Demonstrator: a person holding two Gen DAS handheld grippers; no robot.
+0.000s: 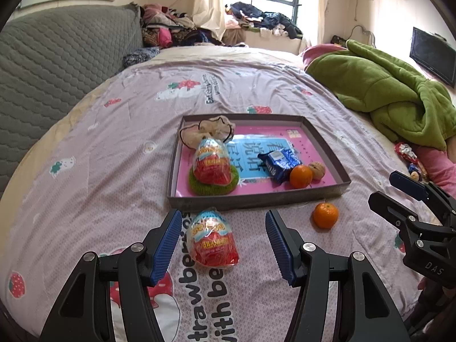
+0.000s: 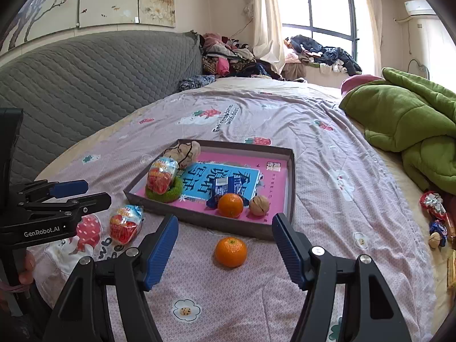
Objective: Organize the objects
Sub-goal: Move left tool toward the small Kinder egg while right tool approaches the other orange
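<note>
Between your left tongs (image 1: 223,246), spread wide and empty, lies a candy egg (image 1: 213,242); your right tongs (image 2: 225,252), equally released, frame the orange (image 2: 230,252), both just short of the tray (image 1: 256,196).

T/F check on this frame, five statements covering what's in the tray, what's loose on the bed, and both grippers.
1. Both grippers are open and hold nothing. True: left gripper and right gripper stand wide, pads bare.
2. The tray holds two oranges. False: one orange in the tray; the other orange lies on the bedsheet in front of it.
3. A snack packet lies on the bedsheet between the left gripper's fingers. True, untouched by the pads.
4. The walnut lies outside the tray. False: it sits inside, beside the orange.
5. The packet in the tray rests on a green knitted ring. True.
</note>
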